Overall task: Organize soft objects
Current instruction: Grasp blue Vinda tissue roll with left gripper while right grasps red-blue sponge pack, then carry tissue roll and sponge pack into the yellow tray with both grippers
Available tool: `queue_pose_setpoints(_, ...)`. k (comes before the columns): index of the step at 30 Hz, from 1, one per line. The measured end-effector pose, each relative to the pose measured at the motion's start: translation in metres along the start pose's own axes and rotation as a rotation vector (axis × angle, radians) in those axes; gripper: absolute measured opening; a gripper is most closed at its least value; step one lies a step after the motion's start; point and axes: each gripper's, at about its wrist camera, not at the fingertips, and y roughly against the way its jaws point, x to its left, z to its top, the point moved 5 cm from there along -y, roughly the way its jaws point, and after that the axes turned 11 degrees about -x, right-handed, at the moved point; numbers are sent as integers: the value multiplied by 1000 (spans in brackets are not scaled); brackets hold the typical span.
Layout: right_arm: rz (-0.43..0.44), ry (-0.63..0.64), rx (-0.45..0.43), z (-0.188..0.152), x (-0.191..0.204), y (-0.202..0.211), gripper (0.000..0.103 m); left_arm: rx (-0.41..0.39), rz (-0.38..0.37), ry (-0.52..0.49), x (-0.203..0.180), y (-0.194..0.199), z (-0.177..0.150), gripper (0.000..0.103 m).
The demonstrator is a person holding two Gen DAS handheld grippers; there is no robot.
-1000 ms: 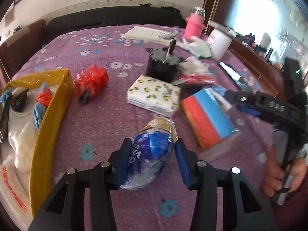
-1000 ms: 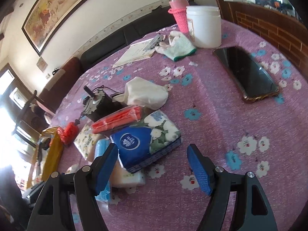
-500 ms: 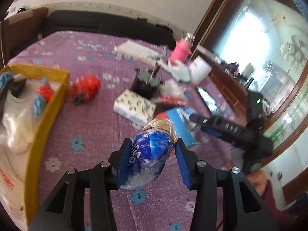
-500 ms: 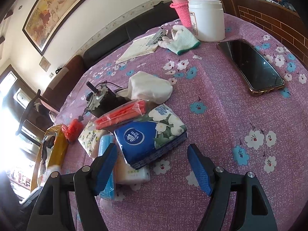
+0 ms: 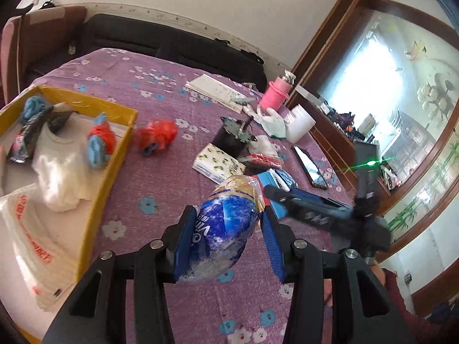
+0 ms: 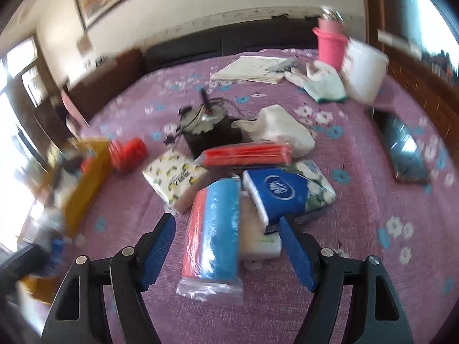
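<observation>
the left gripper [image 5: 226, 240] clamps a blue tissue pack [image 5: 226, 223] aloft, likely bound for the yellow box [image 5: 114, 154] at the table's edge, while the right gripper [image 6: 226, 252] hangs spread and empty over a red-and-blue pack [image 6: 213, 229].

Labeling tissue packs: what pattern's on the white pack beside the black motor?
Small yellow lemons on white tissue pack, clearest in the right wrist view.

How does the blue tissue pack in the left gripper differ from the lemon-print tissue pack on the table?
The blue tissue pack is squeezed between the left gripper's pads and held above the table; the lemon-print tissue pack lies flat on the purple cloth, untouched. The blue one bulges round, the lemon-print one stays boxy. Both are soft, plastic-wrapped tissue packs.
</observation>
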Motion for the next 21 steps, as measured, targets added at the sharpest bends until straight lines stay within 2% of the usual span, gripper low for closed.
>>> queue_pose_setpoints(4,-88,117,26,-2,19,-16,78,-24,10,24,13,17,2,45)
queue_pose_setpoints(5,-99,130,31,-4,21,-18,74,-29,15,29,17,22,2,45)
queue_pose_setpoints(7,-121,157,53,-11,25,-23,48,-35,26,38,25,29,2,45)
queue_pose_setpoints(9,-131,159,45,-13,24,-19,42,-41,38,49,35,36,2,45)
queue_pose_setpoints(15,-36,71,26,-12,23,13,41,-73,92,106,69,55,9,45)
queue_pose_setpoints(18,23,57,-11,-7,33,33,42,-101,140,129,92,72,14,45)
queue_pose_setpoints(21,69,56,-25,-3,46,41,42,-123,225,154,122,89,19,45)
